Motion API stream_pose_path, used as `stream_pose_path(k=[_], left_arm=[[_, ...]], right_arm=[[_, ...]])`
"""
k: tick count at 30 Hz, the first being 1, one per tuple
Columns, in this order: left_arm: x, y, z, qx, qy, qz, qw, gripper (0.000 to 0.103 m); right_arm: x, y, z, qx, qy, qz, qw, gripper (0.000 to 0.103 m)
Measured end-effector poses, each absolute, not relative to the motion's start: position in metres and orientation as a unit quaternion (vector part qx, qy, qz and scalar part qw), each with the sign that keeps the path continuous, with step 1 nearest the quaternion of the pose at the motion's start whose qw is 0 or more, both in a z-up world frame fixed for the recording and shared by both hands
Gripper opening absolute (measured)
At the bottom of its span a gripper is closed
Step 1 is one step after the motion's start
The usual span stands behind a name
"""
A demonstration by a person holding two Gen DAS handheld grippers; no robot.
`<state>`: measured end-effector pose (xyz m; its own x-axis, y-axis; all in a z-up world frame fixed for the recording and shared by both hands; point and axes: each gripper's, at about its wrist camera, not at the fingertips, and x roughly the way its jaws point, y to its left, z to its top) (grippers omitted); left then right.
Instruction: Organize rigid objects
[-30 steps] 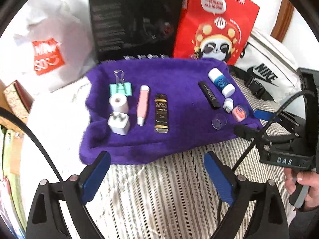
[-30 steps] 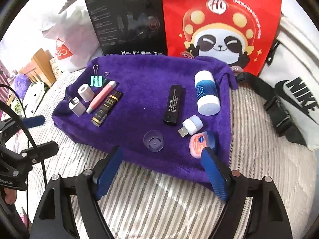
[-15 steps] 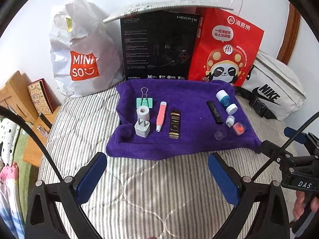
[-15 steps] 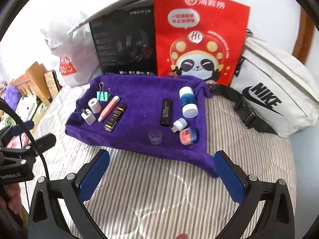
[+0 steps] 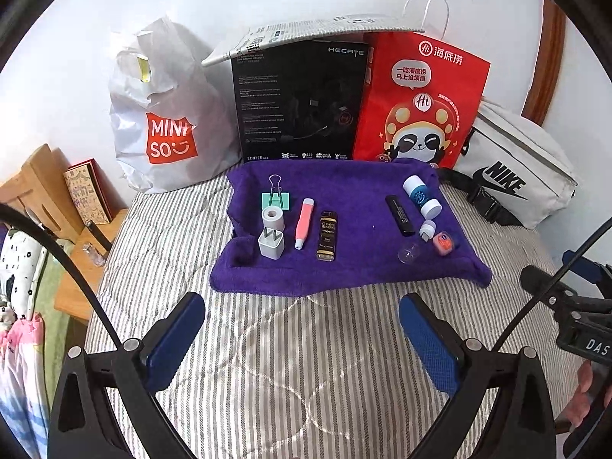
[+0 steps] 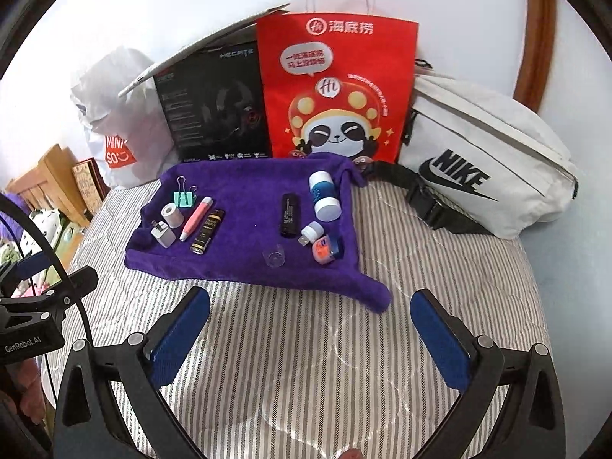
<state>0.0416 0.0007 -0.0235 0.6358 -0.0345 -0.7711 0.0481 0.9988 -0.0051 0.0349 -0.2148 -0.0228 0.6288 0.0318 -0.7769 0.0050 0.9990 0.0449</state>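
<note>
On the striped bed, nearest first:
Left claw (image 5: 302, 329): released, blue pads spread wide, holding nothing, hanging over the bedcover short of the towel.
Right claw (image 6: 311, 327): released likewise, pads wide apart, nothing between them, just short of the towel's near right corner.
Bedcover (image 5: 267, 363): grey and white stripes, quilted, carrying everything listed below.
Purple towel (image 5: 359, 264): spread flat on the bed, all small items on it.
Left cluster, near: white plug adapter (image 5: 271, 243), prongs up; dark gold-labelled tube (image 5: 327, 240), lying lengthwise.
Left cluster, middle: white tape roll (image 5: 273, 217), just behind the adapter; pink pen-shaped tool (image 5: 303, 222), between roll and tube.
Left cluster, far: mint binder clip (image 5: 275, 197), wire handles raised.
Right cluster, near: clear round cap (image 5: 408, 254); pink and blue tin (image 5: 443, 243), beside it.
Right cluster, middle: small white USB piece (image 5: 427, 229); black stick (image 5: 399, 215), lying lengthwise.
Right cluster, far: blue and white bottle (image 5: 422, 196), on its side.
Behind the towel, against the wall: white Miniso bag (image 5: 168, 114); black Hecate box (image 5: 302, 103); red panda bag (image 5: 417, 103); white Nike bag (image 5: 512, 168).
</note>
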Motion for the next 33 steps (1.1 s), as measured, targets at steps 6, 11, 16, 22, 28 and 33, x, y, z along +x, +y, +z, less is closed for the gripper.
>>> stream_pose_path(k=[6,11,16,22,28,33], left_arm=[[0.039,-0.001,-0.022,0.012,0.429,-0.024,0.903,0.103],[0.037,-0.003,-0.021,0.017,0.429,-0.024,0.903,0.103],[0.037,-0.004,-0.021,0.018,0.433,-0.021,0.901,0.103],[0.038,-0.003,-0.021,0.019,0.435,-0.021,0.900,0.103],[0.038,-0.002,-0.021,0.021,0.436,-0.021,0.900,0.103],[0.037,-0.002,-0.021,0.024,0.436,-0.019,0.900,0.103]], right_arm=[[0.029,-0.216,-0.019,0.018,0.428,0.006,0.903,0.103],[0.027,-0.217,-0.018,0.015,0.427,0.006,0.904,0.103],[0.025,-0.219,-0.017,0.015,0.426,0.003,0.905,0.103],[0.024,-0.222,-0.017,0.016,0.426,0.003,0.904,0.103],[0.023,-0.220,-0.016,0.012,0.427,0.002,0.904,0.103],[0.024,-0.219,-0.015,0.012,0.426,0.002,0.905,0.103]])
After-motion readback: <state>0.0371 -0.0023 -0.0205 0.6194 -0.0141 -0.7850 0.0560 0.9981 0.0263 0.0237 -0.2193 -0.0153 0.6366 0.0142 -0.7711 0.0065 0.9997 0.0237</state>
